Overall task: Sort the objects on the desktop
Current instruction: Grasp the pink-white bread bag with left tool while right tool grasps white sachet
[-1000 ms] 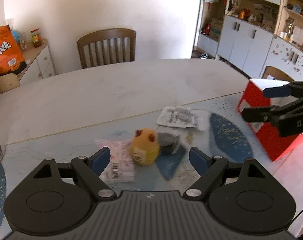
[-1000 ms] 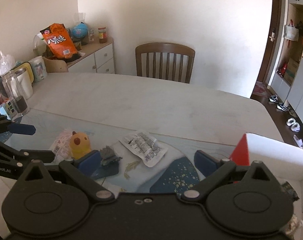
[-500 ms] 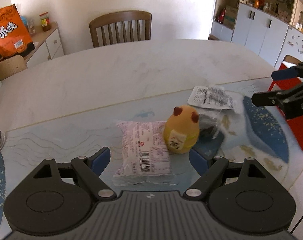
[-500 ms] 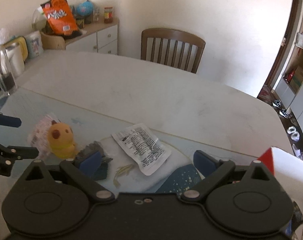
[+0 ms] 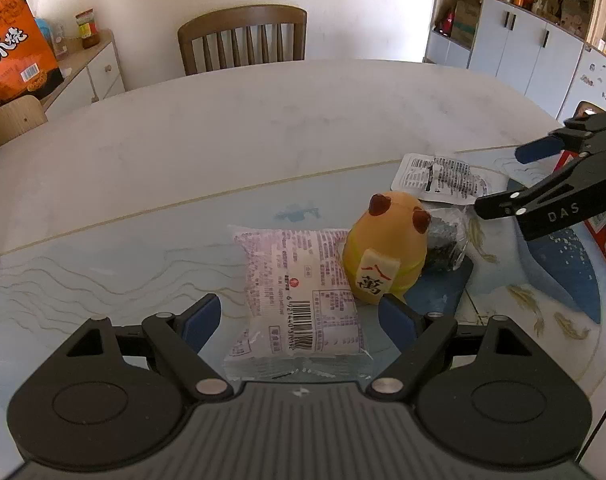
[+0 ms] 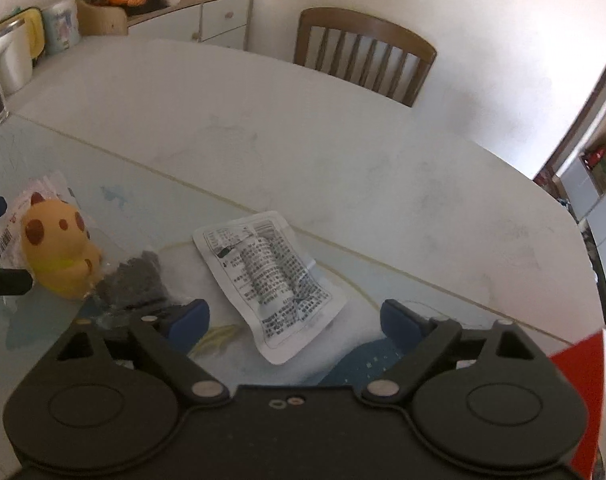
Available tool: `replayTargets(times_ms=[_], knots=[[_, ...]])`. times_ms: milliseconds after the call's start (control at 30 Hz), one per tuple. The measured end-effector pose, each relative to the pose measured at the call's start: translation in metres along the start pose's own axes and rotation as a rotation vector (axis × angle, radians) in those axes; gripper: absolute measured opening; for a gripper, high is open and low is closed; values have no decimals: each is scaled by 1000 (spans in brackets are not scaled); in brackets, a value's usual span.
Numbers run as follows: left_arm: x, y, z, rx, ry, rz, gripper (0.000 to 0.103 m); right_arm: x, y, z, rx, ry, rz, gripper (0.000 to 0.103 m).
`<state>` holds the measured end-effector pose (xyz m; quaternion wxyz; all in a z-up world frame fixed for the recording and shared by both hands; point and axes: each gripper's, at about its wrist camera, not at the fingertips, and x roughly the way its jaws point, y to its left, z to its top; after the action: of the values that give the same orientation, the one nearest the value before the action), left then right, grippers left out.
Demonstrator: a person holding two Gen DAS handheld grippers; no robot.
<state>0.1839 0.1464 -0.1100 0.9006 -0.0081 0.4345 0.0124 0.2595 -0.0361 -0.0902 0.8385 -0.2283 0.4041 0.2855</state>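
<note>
Desktop objects lie clustered on the glass-topped table (image 5: 263,128), and the yellow toy (image 5: 385,248) serves as the landmark for all of them. Nearest the left gripper (image 5: 299,320), whose jaws stand wide apart with nothing between the pads, is the pink snack packet (image 5: 299,292), lying flat just beside the toy on its left and reaching back between the blue fingertips (image 5: 201,316). On the toy's right, touching or nearly touching it, sits a small clear bag of dark bits (image 5: 447,240). Beyond the toy and to its right lies the white printed sachet (image 6: 269,280), flat on the glass; the right gripper (image 6: 295,316) hovers over that sachet, likewise spread wide and empty, with the sachet's near end between its fingertips. A red box (image 6: 579,356) stands well to the right of the toy, probably the bin for sorting, though that is a guess. The step in hand looks like the approach to a pick, each gripper lined up on its own packet. Next, each must drop low enough for its pads to bracket a thin, slippery packet before closing, the left without nudging the toy.
</note>
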Motion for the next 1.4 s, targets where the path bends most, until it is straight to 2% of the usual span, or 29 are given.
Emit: replayTargets(times_ms=[300,700,900,1067,1167,1233,1367,1400], knots=[[10,2,-2,-7,14,-1,86,20,-4,9,-49,36,37,89],[21,-1,-7,-4,24,-8,86,40,-10,24,-133,40,70,84],[26,-1,-8,-5,17,-14,86,42,-14,25,-135,29,101,78],[26,-3,-12,5,8,10,86,39,-15,25,-145,25,125,66],[26,-1,-12,-2,7,18,86,39,-14,25,-151,25,131,64],[26,0,-12,-5,4,26,83,38,-13,25,-155,25,125,63],[23,2,-11,-1,-4,18,63,37,-13,24,-161,26,103,61],[23,2,-10,1,-4,19,63,36,-13,23,-161,28,96,61]])
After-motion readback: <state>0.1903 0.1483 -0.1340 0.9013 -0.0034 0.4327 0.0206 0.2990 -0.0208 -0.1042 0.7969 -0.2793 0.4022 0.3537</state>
